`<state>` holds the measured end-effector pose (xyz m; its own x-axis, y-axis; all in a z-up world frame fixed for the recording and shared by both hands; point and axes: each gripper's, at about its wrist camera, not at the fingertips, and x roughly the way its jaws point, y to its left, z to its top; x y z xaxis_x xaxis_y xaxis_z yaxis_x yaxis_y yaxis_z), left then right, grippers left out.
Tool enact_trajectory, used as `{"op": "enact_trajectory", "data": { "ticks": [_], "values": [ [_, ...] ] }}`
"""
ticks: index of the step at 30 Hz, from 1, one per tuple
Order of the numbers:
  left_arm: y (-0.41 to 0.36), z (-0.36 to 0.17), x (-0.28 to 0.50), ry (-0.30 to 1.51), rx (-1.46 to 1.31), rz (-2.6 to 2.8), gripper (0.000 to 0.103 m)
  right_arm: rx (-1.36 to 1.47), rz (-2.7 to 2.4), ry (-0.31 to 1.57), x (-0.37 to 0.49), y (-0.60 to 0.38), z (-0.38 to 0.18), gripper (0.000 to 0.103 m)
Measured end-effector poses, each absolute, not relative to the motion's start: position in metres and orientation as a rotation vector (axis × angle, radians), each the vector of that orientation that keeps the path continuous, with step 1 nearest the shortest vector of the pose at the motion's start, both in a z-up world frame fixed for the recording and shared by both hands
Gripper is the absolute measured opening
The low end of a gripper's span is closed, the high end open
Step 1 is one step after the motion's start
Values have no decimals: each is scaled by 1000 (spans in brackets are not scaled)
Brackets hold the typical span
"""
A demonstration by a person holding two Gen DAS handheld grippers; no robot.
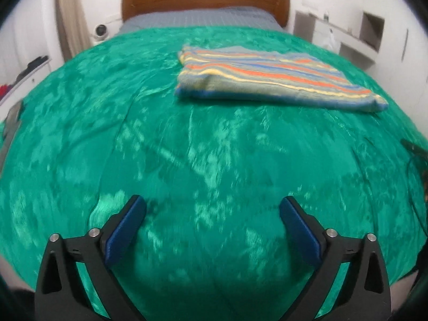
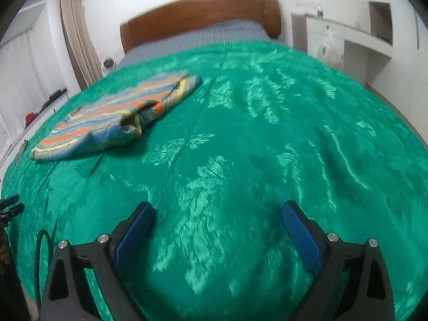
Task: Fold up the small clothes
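A small striped garment, with orange, yellow, blue and grey bands, lies folded flat on the green bedspread. In the left wrist view it is far ahead and to the right. In the right wrist view the garment is far ahead at the left, with a bunched opening at its near right side. My left gripper is open and empty above the bedspread near the bed's foot. My right gripper is open and empty, also well short of the garment.
A brown wooden headboard and grey sheet are at the far end. White shelving stands at the right wall, a curtain and low shelf at the left. A dark cable hangs at the bed's near left edge.
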<state>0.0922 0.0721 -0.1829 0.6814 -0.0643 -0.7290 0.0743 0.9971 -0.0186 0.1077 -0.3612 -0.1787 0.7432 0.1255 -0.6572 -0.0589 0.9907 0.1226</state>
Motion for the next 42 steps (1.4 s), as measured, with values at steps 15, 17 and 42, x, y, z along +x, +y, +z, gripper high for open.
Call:
{"op": "enact_trajectory", "data": {
  "ticks": [15,17,42],
  "values": [
    [90,-155,52,795,-31,1,102,56,-113,733,76,-345,-169,102],
    [97,-147,46,773,-68,22,102,66,-127,740,70,-338,-165,102],
    [96,-124,87,683,-128,32,102,67,-144,664,50,-292,-142,102]
  ]
}}
